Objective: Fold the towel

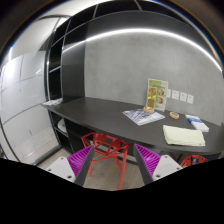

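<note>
A cream, flat, folded piece that looks like the towel (184, 136) lies near the front edge of a dark table (100, 108), far ahead of the fingers and to their right. My gripper (113, 165) is open and holds nothing. Its magenta pads (80, 160) show low at either side, well apart. The gripper is held up in the air, away from the table. Only a red stool (107, 146) on the floor shows through the gap between the fingers, far beyond them.
On the table are an open magazine (143, 116), an upright leaflet stand (157, 95), a small round thing (175, 115) and a white-and-blue item (197, 123). A second red stool (192, 158) stands at the right. Dark shelving (70, 60) rises at the left.
</note>
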`<state>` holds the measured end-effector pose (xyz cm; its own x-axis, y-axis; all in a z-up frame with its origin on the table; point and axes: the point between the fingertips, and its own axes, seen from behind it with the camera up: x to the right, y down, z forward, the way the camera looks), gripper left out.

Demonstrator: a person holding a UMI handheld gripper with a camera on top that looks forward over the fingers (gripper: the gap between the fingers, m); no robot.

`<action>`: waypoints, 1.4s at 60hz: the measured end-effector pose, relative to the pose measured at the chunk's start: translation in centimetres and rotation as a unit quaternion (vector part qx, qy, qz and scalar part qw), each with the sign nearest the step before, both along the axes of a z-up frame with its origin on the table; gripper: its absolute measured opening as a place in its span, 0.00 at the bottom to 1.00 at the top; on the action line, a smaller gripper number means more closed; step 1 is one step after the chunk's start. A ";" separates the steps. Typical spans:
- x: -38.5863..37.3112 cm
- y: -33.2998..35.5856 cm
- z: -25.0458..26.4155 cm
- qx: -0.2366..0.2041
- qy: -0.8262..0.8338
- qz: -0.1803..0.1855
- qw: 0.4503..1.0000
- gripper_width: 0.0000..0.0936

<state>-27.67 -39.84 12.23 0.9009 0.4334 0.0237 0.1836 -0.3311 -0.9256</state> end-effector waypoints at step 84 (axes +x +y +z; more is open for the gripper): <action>31.9 34.5 -1.9 0.036 0.038 -0.149 0.987 0.03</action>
<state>4.23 -5.39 10.30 0.9884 0.1492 -0.0283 0.0167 -0.2920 -0.9563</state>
